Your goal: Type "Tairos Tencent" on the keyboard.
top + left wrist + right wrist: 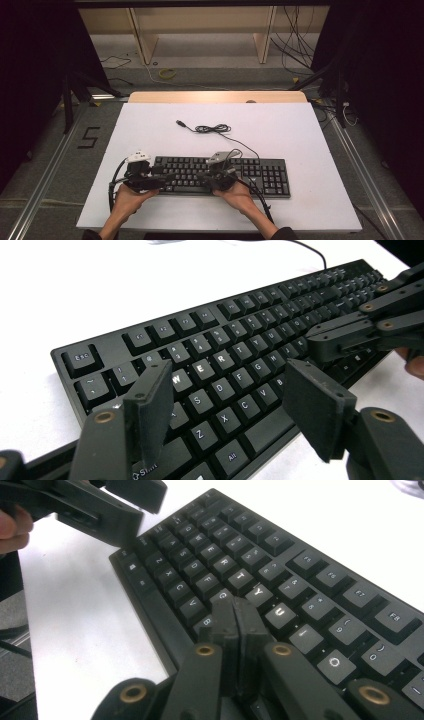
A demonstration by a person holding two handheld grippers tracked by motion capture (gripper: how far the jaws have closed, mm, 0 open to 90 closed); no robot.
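Two grippers sit over the black keyboard (pixel 222 176) as I watch from my end. The keyboard lies flat on the white table (pixel 150 130), near the edge closest to the person and a little right of the middle, with its long side running across the table. Its cable (pixel 215 129) runs off the back edge, loops into a small bundle further up the table, and ends in a plug lying loose on the white surface.

My left gripper (pixel 225 410) hangs over the left end of the keyboard. Its jaws stand apart with nothing between them; through the gap I see the letter keys from W and E down to Z, X and C. The pads (pixel 150 412) press on nothing, so the claw is released.

My right gripper (pixel 235 625) is over the middle of the keyboard. Its two jaws are clenched flat against each other, with no object caught between them, and their joined tip points down at the keys near G, H and Y. Whether the tip actually touches a key I cannot tell.

Seen from the high view, the left gripper (pixel 162 176) and right gripper (pixel 205 176) face each other along the keyboard, near but apart. One hand (pixel 131 196) holds each from the near edge.
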